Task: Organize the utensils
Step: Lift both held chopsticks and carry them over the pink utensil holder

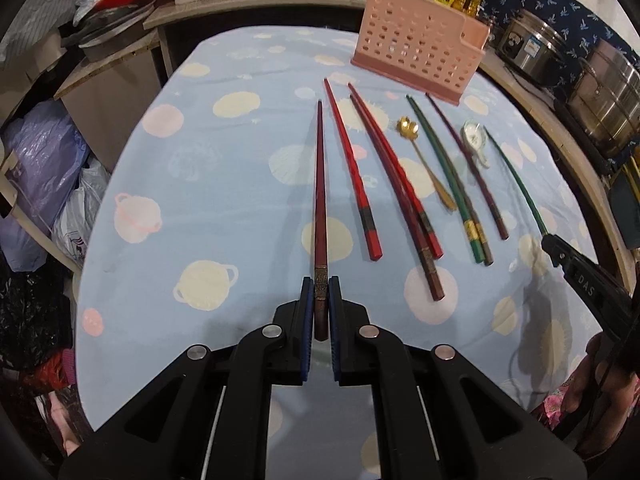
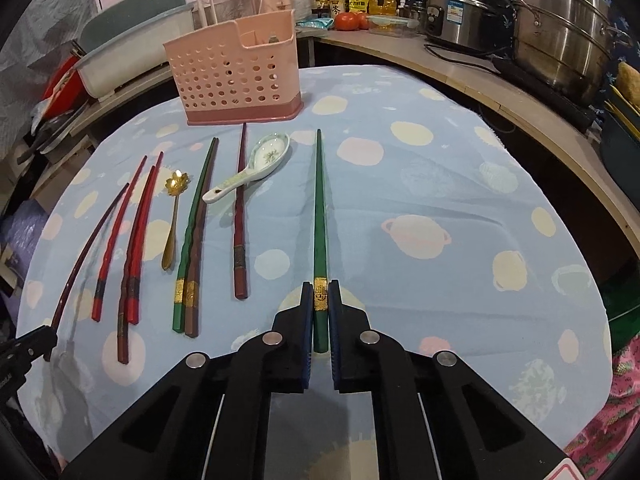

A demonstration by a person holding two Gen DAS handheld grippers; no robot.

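My left gripper (image 1: 320,294) is shut on the thick end of a dark maroon chopstick (image 1: 320,184), which points away from me over the table. My right gripper (image 2: 320,298) is shut on the gold-banded end of a green chopstick (image 2: 319,208); it also shows in the left wrist view (image 1: 516,184). Several red, green and brown chopsticks (image 2: 188,240) lie in a row on the cloth, with a gold spoon (image 2: 173,216) and a white ceramic spoon (image 2: 252,168). A pink perforated utensil holder (image 2: 236,76) stands at the far edge.
The table has a light blue cloth with pot prints (image 2: 420,200). Steel pots (image 2: 560,28) and a rice cooker stand on the counter at the right. Bottles and tomatoes (image 2: 352,20) are behind. Bags and clutter (image 1: 44,168) sit left of the table.
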